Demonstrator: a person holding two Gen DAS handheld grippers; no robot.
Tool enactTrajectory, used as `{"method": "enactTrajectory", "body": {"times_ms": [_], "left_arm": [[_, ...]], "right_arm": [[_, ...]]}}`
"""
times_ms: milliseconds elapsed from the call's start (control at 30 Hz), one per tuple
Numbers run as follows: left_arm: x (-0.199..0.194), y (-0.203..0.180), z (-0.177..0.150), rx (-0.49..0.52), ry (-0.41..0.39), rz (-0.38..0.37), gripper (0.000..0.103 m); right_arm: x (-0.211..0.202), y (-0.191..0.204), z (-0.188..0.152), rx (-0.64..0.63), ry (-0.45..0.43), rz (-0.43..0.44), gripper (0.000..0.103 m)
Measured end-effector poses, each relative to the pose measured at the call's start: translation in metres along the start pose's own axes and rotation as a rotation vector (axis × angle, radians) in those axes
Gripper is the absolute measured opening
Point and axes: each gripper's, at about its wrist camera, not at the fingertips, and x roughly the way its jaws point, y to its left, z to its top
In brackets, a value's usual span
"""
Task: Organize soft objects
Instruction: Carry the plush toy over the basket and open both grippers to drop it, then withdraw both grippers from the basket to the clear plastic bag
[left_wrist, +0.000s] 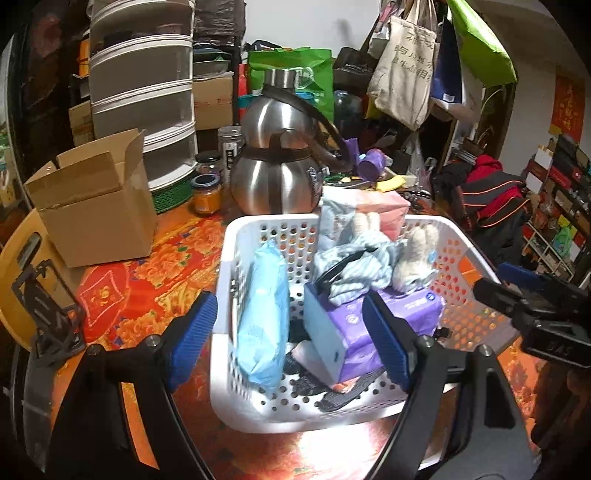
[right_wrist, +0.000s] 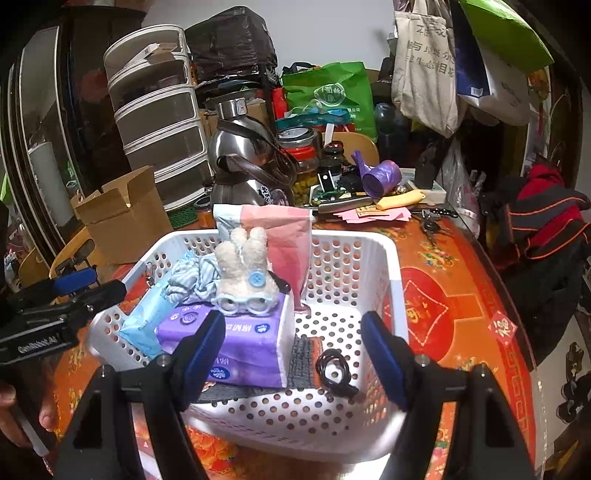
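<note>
Left wrist view: I see left gripper wide open, empty, astride near left corner of basket. Right gripper also wide, empty. Risk: closing catches rim, tips plush rabbit off purple tissue pack.

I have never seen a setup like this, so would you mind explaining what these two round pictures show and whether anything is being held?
A person holds one two-finger tool in each hand; a fisheye camera on each looks along its blue-padded fingers. One picture comes from the left tool, the other from the right tool. Both stand open and hold nothing. On the red patterned tablecloth sits a white perforated basket containing a purple tissue pack, a light blue pack, a plush rabbit and striped cloth. Behind it are a steel kettle and a cardboard box.
</note>
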Motion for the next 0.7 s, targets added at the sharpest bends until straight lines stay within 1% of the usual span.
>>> {"method": "enactTrajectory", "body": {"times_ms": [133, 200, 233, 300, 367, 433, 467, 533, 567, 633, 667, 700], "left_arm": [[-0.003, 0.003, -0.008, -0.018, 0.005, -0.007, 0.081], [-0.009, 0.002, -0.012, -0.019, 0.008, -0.001, 0.089], [-0.012, 0.001, -0.014, -0.02, 0.008, 0.001, 0.091], [-0.018, 0.0, -0.018, -0.021, 0.005, 0.007, 0.099], [-0.028, -0.002, -0.023, -0.018, -0.004, 0.022, 0.103], [-0.037, -0.004, -0.03, -0.003, -0.005, 0.027, 0.103], [-0.044, -0.004, -0.036, 0.002, -0.006, 0.029, 0.103], [-0.056, -0.004, -0.047, 0.012, -0.004, 0.03, 0.103], [-0.061, -0.003, -0.054, 0.02, 0.002, 0.031, 0.103], [-0.077, -0.001, -0.079, 0.022, 0.023, 0.05, 0.103], [-0.081, 0.001, -0.087, 0.019, 0.028, 0.056, 0.103], [-0.088, 0.004, -0.106, 0.01, 0.049, 0.069, 0.103]], "right_arm": [[-0.009, 0.002, -0.005, -0.004, -0.015, -0.005, 0.083], [-0.016, 0.002, -0.009, -0.004, -0.02, 0.001, 0.084], [-0.019, 0.003, -0.011, -0.008, -0.022, 0.001, 0.085], [-0.027, 0.005, -0.016, -0.018, -0.027, 0.003, 0.086], [-0.035, 0.006, -0.021, -0.031, -0.036, -0.001, 0.088], [-0.042, 0.007, -0.029, -0.037, -0.037, 0.005, 0.089], [-0.048, 0.006, -0.036, -0.036, -0.036, 0.023, 0.089], [-0.057, 0.004, -0.049, -0.044, -0.036, 0.029, 0.089], [-0.064, 0.001, -0.062, -0.042, -0.035, 0.037, 0.09], [-0.07, -0.005, -0.081, -0.033, -0.015, 0.056, 0.09], [-0.074, -0.01, -0.098, -0.016, 0.003, 0.06, 0.09], [-0.075, -0.015, -0.111, -0.005, 0.017, 0.068, 0.09]]}}
